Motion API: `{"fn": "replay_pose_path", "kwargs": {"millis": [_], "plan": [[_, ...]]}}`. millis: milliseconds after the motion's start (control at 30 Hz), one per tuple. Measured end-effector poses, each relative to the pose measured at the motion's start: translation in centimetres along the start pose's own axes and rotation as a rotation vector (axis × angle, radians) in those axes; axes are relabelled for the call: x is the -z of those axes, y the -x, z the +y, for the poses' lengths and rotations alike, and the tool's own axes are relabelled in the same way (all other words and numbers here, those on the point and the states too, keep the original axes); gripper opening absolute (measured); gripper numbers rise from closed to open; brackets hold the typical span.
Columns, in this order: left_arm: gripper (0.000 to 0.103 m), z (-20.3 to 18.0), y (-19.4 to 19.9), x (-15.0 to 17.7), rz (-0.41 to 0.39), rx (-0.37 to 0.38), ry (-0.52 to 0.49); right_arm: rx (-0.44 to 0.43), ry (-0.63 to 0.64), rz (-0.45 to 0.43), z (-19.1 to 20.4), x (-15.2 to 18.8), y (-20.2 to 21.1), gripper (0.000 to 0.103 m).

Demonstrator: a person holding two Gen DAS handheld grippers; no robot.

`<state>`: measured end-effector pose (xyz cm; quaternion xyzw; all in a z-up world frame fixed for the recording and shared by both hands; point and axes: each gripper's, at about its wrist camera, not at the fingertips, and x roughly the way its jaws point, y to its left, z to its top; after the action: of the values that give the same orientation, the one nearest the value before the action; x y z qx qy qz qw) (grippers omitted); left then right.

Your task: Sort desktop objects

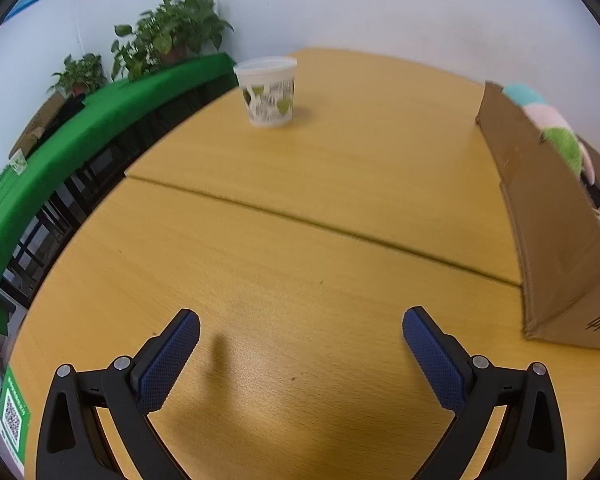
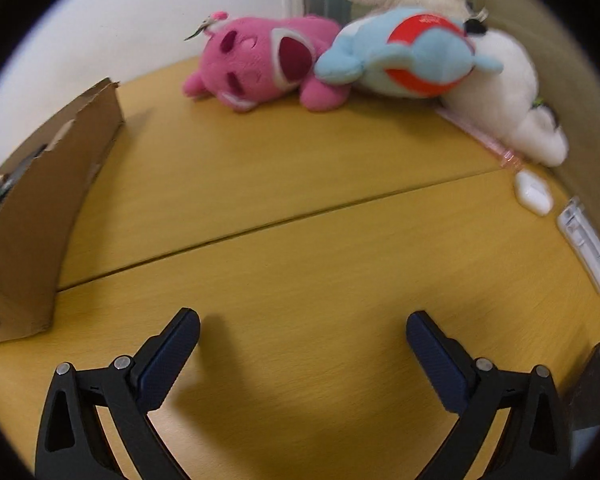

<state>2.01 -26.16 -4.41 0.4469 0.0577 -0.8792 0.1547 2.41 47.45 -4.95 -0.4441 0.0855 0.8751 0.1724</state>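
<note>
The pink plush (image 2: 260, 66) lies on its side ahead of my right tool (image 2: 302, 340), slightly left, touching a blue plush (image 2: 404, 62). I'd close on its soft body, then carry it to the cardboard box (image 2: 40, 216) at my left. Both tools, left tool (image 1: 300, 338) too, gape empty above the tabletop (image 2: 300, 248).

White wall (image 1: 380, 8) behind green-draped bench (image 1: 80, 136) with plants (image 1: 172, 36).
</note>
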Motion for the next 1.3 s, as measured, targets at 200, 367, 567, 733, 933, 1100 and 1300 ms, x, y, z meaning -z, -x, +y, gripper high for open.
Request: {"fn": "replay_pose_path", "kwargs": {"millis": [200, 367, 567, 733, 933, 1100, 1300], "plan": [[0.103, 0.0, -1.9, -0.2, 0.01, 0.04, -0.013, 0.004, -0.004, -0.001, -0.1, -0.1, -0.8, 0.103], [0.103, -0.7, -2.7, -1.2, 0.014, 0.068, -0.051, 0.018, -0.019, 0.007, -0.5, -0.7, -0.6, 0.103], [0.103, -0.7, -3.1, -2.0, 0.015, 0.062, -0.046, 0.018, -0.019, 0.009, -0.5, -1.0, -0.7, 0.103], [0.103, -0.9, -3.3, -2.2, 0.015, 0.059, -0.042, 0.017, -0.019, 0.009, -0.5, -1.0, -0.6, 0.103], [0.103, -1.3, -3.7, -2.6, 0.015, 0.062, -0.036, 0.016, -0.018, 0.008, -0.5, -1.0, -0.6, 0.103], [0.103, -2.1, -4.0, -3.1, 0.016, 0.054, -0.026, 0.016, -0.018, 0.008, -0.5, -1.0, -0.6, 0.103], [0.103, -2.1, -4.0, -3.3, 0.016, 0.052, -0.021, 0.015, -0.018, 0.007, -0.5, -1.0, -0.6, 0.103]]}}
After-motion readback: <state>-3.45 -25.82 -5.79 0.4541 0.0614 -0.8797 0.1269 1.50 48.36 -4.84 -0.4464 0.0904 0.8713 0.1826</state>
